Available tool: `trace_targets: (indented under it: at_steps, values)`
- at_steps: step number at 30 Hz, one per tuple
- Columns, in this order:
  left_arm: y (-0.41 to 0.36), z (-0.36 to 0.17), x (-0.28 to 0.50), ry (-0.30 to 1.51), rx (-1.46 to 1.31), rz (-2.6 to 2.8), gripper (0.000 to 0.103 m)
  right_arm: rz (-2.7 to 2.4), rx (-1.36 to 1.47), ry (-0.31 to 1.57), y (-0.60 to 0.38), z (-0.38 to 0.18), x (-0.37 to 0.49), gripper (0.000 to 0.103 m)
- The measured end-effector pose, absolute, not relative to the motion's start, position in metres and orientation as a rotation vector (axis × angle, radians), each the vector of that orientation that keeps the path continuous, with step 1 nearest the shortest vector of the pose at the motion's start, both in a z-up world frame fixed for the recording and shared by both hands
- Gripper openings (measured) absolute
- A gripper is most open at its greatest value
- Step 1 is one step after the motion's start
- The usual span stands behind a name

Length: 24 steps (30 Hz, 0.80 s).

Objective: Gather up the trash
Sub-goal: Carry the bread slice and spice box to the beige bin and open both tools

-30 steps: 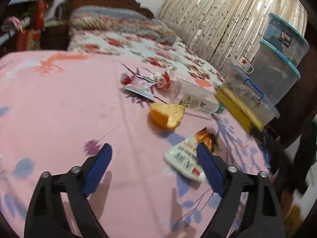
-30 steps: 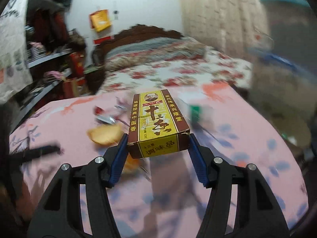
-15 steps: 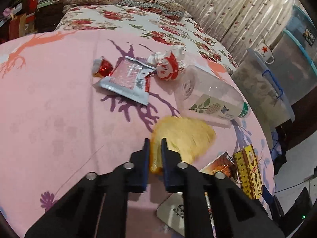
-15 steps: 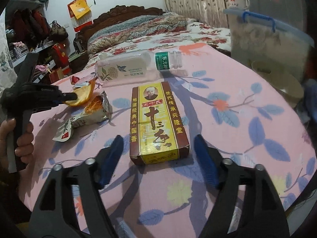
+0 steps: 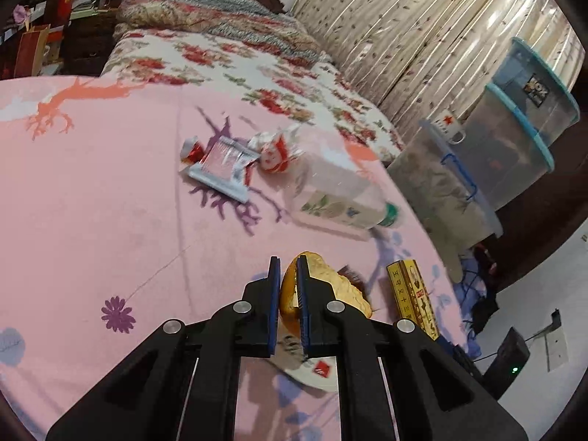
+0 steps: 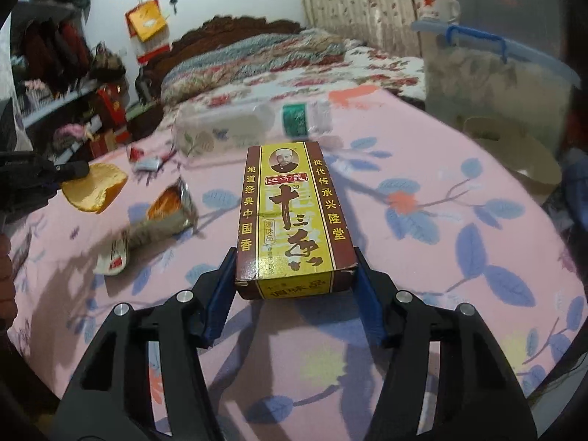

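On the pink flowered cloth, my left gripper is shut on an orange peel and holds it just above the surface. In the right wrist view the same peel hangs at the left gripper. My right gripper has its jaws closing on a yellow-brown spice box, both pads against its long sides. An opened snack packet lies left of the box. Farther back lie a plastic bottle, a silver sachet and a crumpled red-white wrapper.
Stacked clear storage bins with a white mug stand past the cloth's right edge. A bed with a floral cover is behind. A round beige container sits low at the right. A hand shows at the left edge.
The left gripper reached the peel, closed on it and drew it back and up. The right gripper set the box down, let go, then closed on its sides again.
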State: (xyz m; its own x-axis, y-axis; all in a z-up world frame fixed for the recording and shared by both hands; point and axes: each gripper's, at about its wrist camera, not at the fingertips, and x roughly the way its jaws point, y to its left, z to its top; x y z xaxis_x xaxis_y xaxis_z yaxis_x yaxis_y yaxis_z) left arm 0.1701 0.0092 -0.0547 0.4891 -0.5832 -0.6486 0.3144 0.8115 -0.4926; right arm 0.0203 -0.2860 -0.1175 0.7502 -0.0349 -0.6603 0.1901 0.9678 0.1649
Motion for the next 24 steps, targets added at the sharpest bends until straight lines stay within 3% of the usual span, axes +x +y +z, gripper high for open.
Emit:
trace_targets:
  at_steps: [10,24]
  values:
    - [-0.052,-0.022,0.164,0.881,-0.275,-0.685,0.008,-0.180,0.285,0.675,-0.318,-0.112,0.003,0.060]
    - [-0.253,-0.025,0.182,0.955,-0.083,-0.914,0.008,-0.362,0.396,0.605,-0.425,-0.100,-0.023,0.061]
